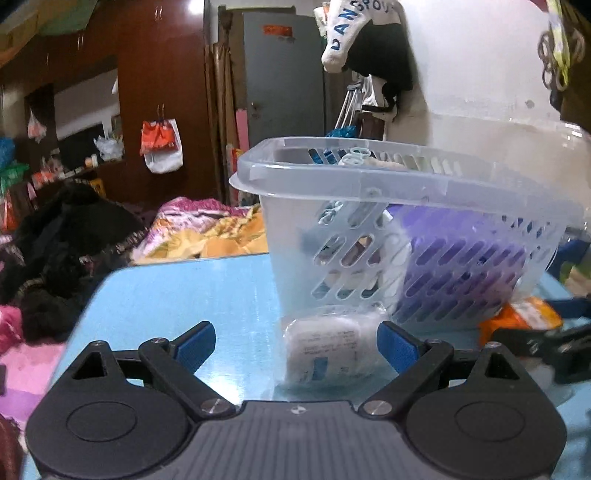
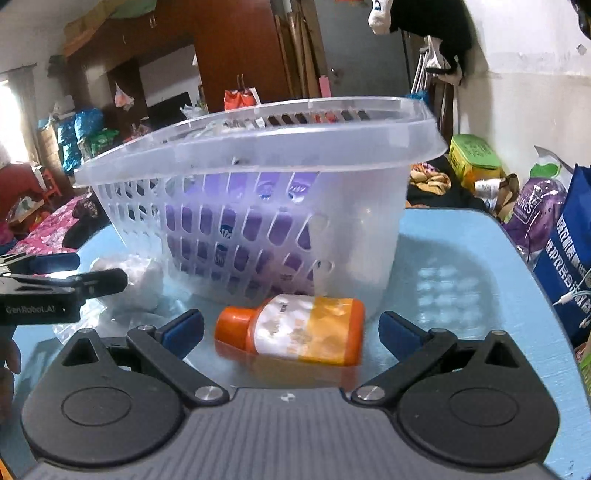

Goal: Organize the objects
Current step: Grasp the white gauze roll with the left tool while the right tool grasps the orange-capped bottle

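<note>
Across the centre of both frames stands a clear slotted basket [image 1: 406, 236] [image 2: 258, 206] on a pale blue table [image 1: 177, 295] [image 2: 461, 258], with purple contents showing through its slots.

Right wrist view only: bags at right edge, one purple bag [image 2: 535, 210] lettered "…UNES", one blue bag [image 2: 569, 266] with Chinese print, unreadable. A green-lidded box [image 2: 472, 155] sits behind the table.

Left wrist view only: a white sock [image 1: 351, 33] hanging upper centre, blue letters partly legible, "DANS…".

Lower centre, right wrist view: orange-capped bottle [image 2: 295, 332] lying on its side just before the basket, label blurred. Right gripper [image 2: 290, 328] fingers spread wide either side of it, not touching. "GenRobot.AI" reads on the left gripper body at left edge.

Lower centre, left wrist view: small white wrapped packet [image 1: 328, 347], print too blurred to read, against the basket base. Left gripper [image 1: 295, 343] spread apart; right pad [image 1: 397, 347] just beside the packet, left pad [image 1: 195, 345] well apart.
</note>
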Demonstrator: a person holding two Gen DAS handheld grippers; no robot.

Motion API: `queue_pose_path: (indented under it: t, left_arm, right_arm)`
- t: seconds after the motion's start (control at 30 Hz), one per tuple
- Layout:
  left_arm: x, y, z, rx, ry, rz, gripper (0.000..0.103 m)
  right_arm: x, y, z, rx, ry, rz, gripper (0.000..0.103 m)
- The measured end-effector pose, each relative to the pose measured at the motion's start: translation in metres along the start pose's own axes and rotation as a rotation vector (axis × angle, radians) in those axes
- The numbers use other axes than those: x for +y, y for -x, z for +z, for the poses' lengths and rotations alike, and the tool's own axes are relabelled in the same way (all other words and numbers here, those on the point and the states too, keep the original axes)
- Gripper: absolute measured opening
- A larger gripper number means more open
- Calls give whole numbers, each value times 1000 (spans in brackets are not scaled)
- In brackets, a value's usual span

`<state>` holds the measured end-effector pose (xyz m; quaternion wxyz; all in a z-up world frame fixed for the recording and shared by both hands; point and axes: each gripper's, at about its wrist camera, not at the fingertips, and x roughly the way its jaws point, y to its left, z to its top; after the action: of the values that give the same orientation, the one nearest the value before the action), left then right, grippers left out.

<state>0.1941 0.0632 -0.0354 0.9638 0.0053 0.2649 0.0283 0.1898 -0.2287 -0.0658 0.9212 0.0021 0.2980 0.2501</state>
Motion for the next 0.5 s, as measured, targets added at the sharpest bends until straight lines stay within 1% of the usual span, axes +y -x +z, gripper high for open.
queue_pose_path:
  t: [0.1,0.13,0.17,0.23,0.3,0.4,0.5]
  left_arm:
    - [-4,-1,2,-5,-7,14,96]
    - [-6,-2,2,-6,-9,17,96]
    - [-8,-1,2,-9,-11,18,96]
    - [-14,2,2,-22,-22,6,96]
    - [-20,2,2,-27,-38,9,96]
    - [-28,-2,2,-14,-65,40,96]
    - [-31,-5,3,0,-68,55,96]
  right_arm:
    - [2,-2,0,1,3,-13,103]
    - [2,-2,-1,-3,-3,-15,100]
    - [2,-1,-1,-6,-10,-18,98]
    - [3,0,-2,-6,-2,-20,98]
    - [5,0,-2,-7,9,-31,98]
    - [8,1,-1,-11,19,-46,95]
    - [8,1,-2,-8,16,-50,92]
